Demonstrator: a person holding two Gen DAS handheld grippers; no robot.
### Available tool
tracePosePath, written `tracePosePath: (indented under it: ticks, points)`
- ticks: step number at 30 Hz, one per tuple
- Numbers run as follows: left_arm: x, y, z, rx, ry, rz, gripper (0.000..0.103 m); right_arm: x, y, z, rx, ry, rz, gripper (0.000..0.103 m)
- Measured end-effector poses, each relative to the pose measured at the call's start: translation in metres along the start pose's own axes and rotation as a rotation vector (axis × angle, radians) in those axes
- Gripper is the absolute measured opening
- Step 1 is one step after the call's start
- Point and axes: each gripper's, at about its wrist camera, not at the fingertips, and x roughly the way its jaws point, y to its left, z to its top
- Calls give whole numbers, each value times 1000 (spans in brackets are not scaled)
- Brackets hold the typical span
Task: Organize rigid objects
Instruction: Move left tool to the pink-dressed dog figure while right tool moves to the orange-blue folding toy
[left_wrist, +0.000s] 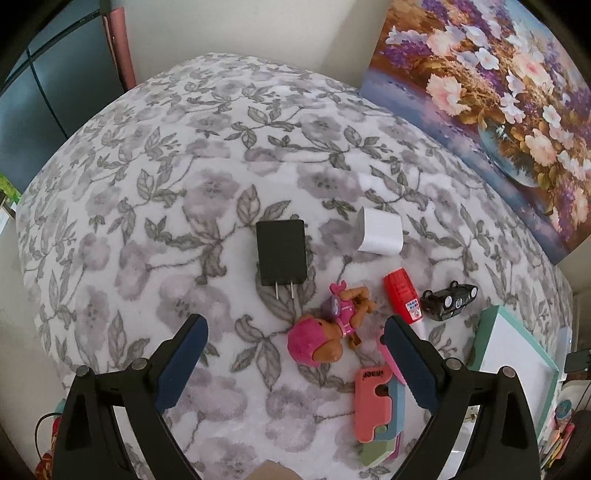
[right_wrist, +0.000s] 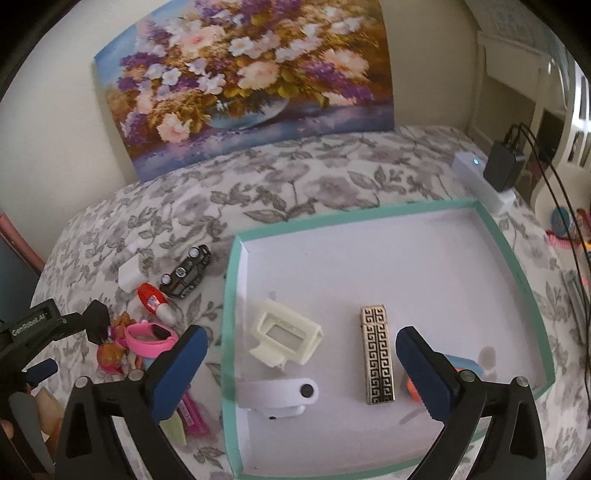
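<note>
In the left wrist view my left gripper (left_wrist: 293, 325) is open over the flowered bedspread, with nothing in it. A pink dog figure (left_wrist: 328, 332) lies below its fingers. Around it are a black charger (left_wrist: 282, 253), a white charger cube (left_wrist: 378, 234), a red tube (left_wrist: 400, 295), a black toy car (left_wrist: 448, 304) and pink foam pieces (left_wrist: 373, 402). My right gripper (right_wrist: 301, 332) stands open above the teal-rimmed white box (right_wrist: 517, 266). The box holds a cream plastic frame (right_wrist: 286, 338), a gold-and-black patterned bar (right_wrist: 378, 354) and a white clip (right_wrist: 280, 395).
A flower painting (right_wrist: 243, 81) leans on the wall behind the bed. A white power strip with a black adapter (right_wrist: 498, 166) sits at the far right corner. A pink watch (right_wrist: 149, 338) lies left of the box. My left gripper (right_wrist: 70, 343) shows at the left edge.
</note>
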Motion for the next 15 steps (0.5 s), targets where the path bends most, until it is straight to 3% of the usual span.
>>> tracePosePath:
  ticks: [9, 15]
  points:
    - [-3, 19, 11, -17, -19, -12, 97, -3, 26, -3, -67, -41, 29, 103]
    - [-3, 32, 16, -25, -16, -6, 97, 8, 57, -8, -117, 45, 80, 103]
